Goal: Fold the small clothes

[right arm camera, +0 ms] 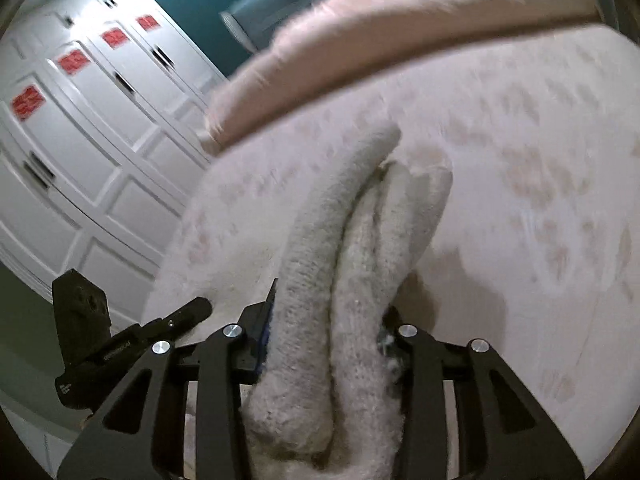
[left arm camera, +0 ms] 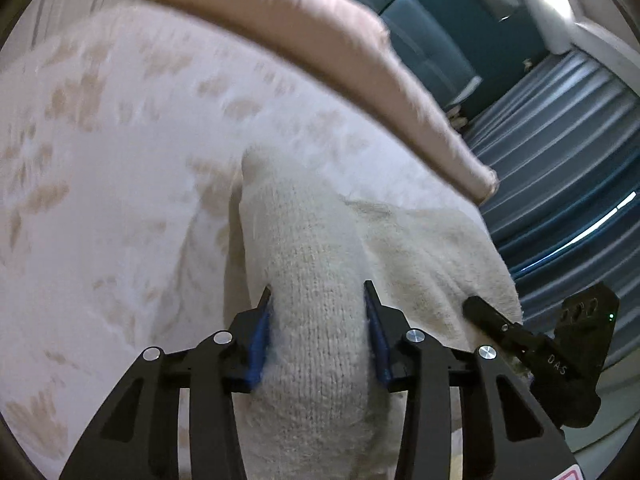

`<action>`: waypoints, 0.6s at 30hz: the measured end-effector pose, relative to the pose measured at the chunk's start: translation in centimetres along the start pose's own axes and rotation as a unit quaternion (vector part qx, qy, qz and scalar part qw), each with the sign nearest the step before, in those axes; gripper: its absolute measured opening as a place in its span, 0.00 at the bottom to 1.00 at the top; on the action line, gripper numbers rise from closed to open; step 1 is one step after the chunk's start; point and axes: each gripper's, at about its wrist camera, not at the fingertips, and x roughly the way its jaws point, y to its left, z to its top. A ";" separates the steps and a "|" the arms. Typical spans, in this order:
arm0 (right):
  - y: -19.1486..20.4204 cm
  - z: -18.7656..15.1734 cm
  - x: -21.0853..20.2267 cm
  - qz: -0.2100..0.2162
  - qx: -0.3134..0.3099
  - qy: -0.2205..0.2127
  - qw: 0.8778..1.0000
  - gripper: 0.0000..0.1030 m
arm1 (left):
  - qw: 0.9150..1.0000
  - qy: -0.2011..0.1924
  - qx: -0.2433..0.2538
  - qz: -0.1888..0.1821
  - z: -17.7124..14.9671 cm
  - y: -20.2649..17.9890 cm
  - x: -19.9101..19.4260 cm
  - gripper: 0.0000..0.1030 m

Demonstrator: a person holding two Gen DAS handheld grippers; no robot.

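Bed (left arm camera: 100,168) with spotted cover, pink blanket (left arm camera: 320,44) behind: cream knit (left arm camera: 312,272) bunched on top.
Left gripper (left arm camera: 316,300) and right gripper (right arm camera: 328,308) each clamp a thick fold of knit; risk: bulky layers slipping unevenly, skewing the fold.
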 end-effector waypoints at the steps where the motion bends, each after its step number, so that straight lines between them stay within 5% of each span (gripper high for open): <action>1: -0.9 -0.2 0.4 -0.009 0.004 0.004 1.000 0.36 | 1.000 -0.006 0.007 0.005 0.0 -0.2 -0.1 0.38; 5: -7.4 -3.1 6.3 -0.092 0.068 0.111 0.987 0.44 | 0.992 0.049 0.052 0.108 -2.0 0.7 4.3 0.40; 7: -7.9 -3.2 4.5 -0.065 0.100 0.083 0.989 0.46 | 0.991 0.030 0.054 0.114 -2.8 0.5 3.3 0.41; 9: -6.0 -2.7 1.1 -0.093 0.074 0.048 0.992 0.46 | 0.990 0.022 0.057 0.127 -2.7 -0.2 1.8 0.40; 12: -2.9 -3.1 -2.5 -0.074 0.031 0.018 0.997 0.39 | 0.989 -0.001 0.074 0.128 -3.1 -2.0 -0.7 0.40; 15: -1.6 -5.0 -1.5 -0.115 -0.028 0.049 0.992 0.33 | 0.978 0.043 0.104 0.175 -4.5 -2.6 1.1 0.40; 18: -3.3 -8.0 3.0 -0.178 -0.051 0.110 0.977 0.33 | 0.967 0.073 0.107 0.218 -6.2 -1.8 3.1 0.51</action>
